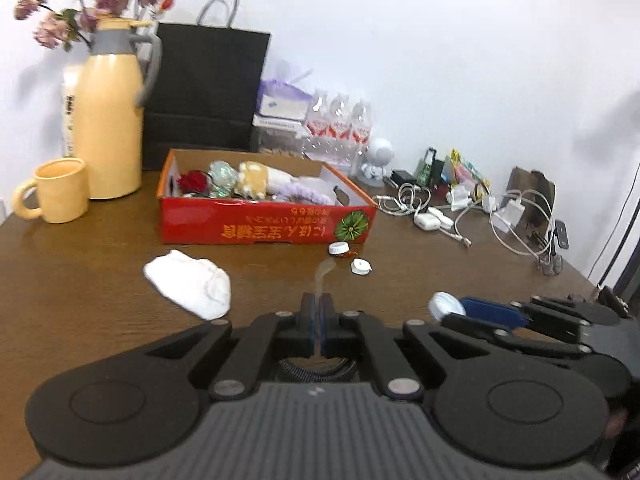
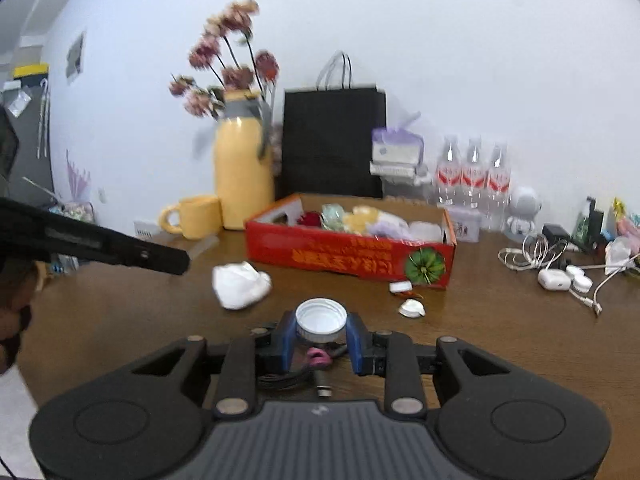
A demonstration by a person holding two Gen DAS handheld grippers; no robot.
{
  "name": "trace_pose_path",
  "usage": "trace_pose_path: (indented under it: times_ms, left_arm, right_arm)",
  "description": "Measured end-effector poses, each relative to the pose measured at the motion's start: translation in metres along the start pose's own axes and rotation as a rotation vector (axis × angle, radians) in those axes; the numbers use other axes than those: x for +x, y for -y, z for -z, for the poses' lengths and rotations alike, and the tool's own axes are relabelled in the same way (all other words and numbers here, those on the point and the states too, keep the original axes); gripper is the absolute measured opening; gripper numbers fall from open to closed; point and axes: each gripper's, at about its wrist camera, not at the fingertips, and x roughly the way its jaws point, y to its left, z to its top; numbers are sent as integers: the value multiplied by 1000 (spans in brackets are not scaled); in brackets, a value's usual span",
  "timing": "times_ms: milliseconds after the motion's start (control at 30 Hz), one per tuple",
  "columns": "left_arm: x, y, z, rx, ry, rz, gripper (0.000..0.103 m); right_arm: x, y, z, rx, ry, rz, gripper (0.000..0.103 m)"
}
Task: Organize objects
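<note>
Left wrist view: the left gripper [image 1: 320,304] has its jaws pressed together on a thin, pale, blurred strip that sticks out ahead of the tips; what it is I cannot tell; the red box [image 1: 264,230] lies straight ahead across the table [image 1: 80,272], its long side running left to right, open top facing up; one white sock [image 1: 190,284] lies ahead to the left, between gripper and box; one small capped bottle [image 1: 339,249] sits just beside the box's front wall, one small white round thing [image 1: 361,266] near it; the right gripper shows at the right edge.

Right wrist view: the right gripper [image 2: 321,334] clamps one white cap [image 2: 321,320], open side up; the box stands ahead and slightly right, so the cap likely goes forward and over the front wall; both grippers seem about equally near; three water bottles [image 2: 474,176] stand behind the box, one yellow mug [image 2: 198,216] and one yellow flask [image 2: 242,176] to its left.
</note>
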Motion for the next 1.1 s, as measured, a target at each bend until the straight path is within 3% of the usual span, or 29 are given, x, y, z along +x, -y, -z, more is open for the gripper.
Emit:
trace_pose_path:
  times_ms: [133, 333, 533, 667, 800, 933, 1100]
  left_arm:
    - [-21, 0, 4, -8, 31, 10, 3]
    - [-24, -6, 1, -3, 57, 21, 3]
    - [18, -39, -48, 15, 75, 31, 3]
    - [80, -69, -111, 67, 61, 24, 3]
    - [164, -95, -160, 77, -13, -5, 3]
    - [246, -122, -174, 16, -123, -41, 3]
    - [311, -146, -168, -59, -213, -79, 4]
  right_arm:
    - [-26, -13, -2, 20, 34, -10, 26]
    - [-25, -17, -8, 15, 33, 8, 26]
    - [10, 14, -48, 14, 97, 7, 26]
    - [75, 56, -107, -6, 114, -14, 26]
    - [174, 94, -157, 54, -17, -64, 26]
    - [274, 108, -177, 46, -134, -13, 26]
    - [364, 110, -166, 61, -260, 44, 26]
